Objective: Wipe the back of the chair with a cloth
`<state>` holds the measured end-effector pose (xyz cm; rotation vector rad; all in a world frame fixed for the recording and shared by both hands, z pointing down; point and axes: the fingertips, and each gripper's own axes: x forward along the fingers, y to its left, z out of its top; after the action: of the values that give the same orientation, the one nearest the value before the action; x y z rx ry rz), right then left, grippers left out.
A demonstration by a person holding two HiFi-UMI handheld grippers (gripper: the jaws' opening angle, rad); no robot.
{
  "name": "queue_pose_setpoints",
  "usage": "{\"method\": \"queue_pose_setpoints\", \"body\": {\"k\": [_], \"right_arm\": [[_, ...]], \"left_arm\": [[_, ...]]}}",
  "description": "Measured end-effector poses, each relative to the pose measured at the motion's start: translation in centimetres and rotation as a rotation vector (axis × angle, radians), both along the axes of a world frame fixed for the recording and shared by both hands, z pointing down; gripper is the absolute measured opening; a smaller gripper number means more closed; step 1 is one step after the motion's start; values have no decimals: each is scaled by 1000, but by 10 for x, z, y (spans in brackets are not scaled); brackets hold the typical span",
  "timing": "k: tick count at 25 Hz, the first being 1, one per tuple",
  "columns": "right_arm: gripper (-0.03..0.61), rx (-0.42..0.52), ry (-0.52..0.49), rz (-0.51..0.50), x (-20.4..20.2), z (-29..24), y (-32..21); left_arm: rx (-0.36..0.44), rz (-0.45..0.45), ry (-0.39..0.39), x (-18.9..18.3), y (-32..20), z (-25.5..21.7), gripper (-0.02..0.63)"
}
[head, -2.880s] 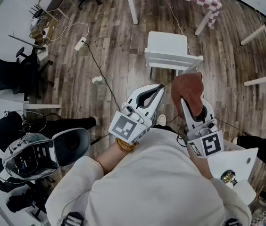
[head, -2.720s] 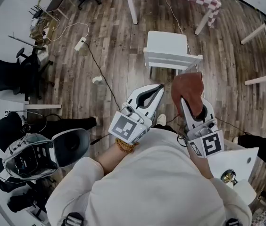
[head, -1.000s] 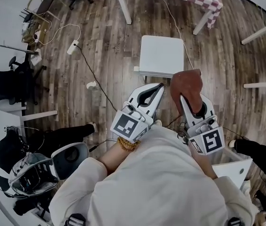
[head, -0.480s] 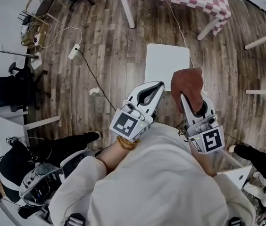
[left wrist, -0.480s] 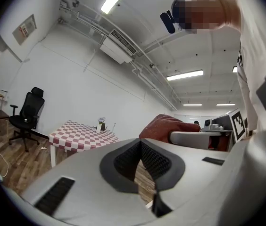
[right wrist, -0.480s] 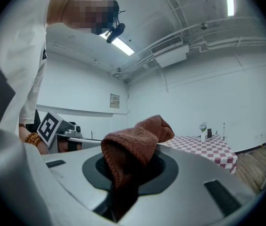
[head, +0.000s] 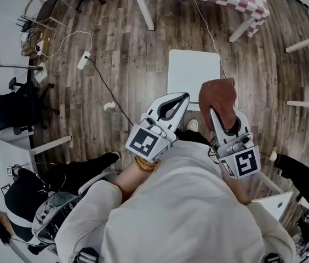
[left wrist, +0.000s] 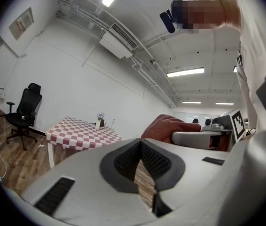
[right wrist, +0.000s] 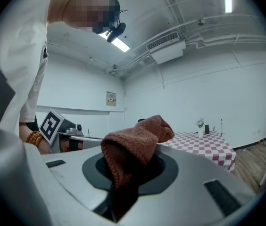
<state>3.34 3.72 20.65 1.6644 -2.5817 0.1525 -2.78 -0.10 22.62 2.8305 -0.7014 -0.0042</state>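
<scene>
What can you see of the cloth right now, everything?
The cloth is a rust-brown, knit-looking fabric, soft and bunched into a rounded fold. The right gripper is shut on it: its lower part is pinched between the jaws, and the rest bulges out past the tips. It is held up in the air; from the head view it overlaps the near edge of the white chair, but nothing shows it touching anything besides the jaws.

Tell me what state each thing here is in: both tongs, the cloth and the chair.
Left tongs: shut, nothing between them.
Right tongs: shut on the cloth.
Cloth: bunched up, clamped, held in the air.
Chair: standing on the floor, with no sign of the cloth touching it.
</scene>
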Motion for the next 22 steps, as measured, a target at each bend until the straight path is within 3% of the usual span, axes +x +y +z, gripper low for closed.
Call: {"method": "queue_pose_setpoints", "body": {"k": [6,10,13,16,19,22], "right_arm": [[80,-17,25,-63,14,18,-6],[80,-121,184,-178,13,50,-4],[81,-228,234,-230,10,75,-10],[81,-224,281,-316,-1,96,-27],[81,-171,437,-484,-14,126,-41],[81,-199,656,-664,-28,167,-42]], "left_arm": [[-26,-12,-49,13,-5,26,31],[-51,-12,-106,10,-10,49,31],[-71,-5,-161,5,-17,72,31],[-108,-11,-220,-3,-25,101,31],[-153,-6,-268,-7,-30,130,31],[-186,4,-304,-17,-30,150,31]]}}
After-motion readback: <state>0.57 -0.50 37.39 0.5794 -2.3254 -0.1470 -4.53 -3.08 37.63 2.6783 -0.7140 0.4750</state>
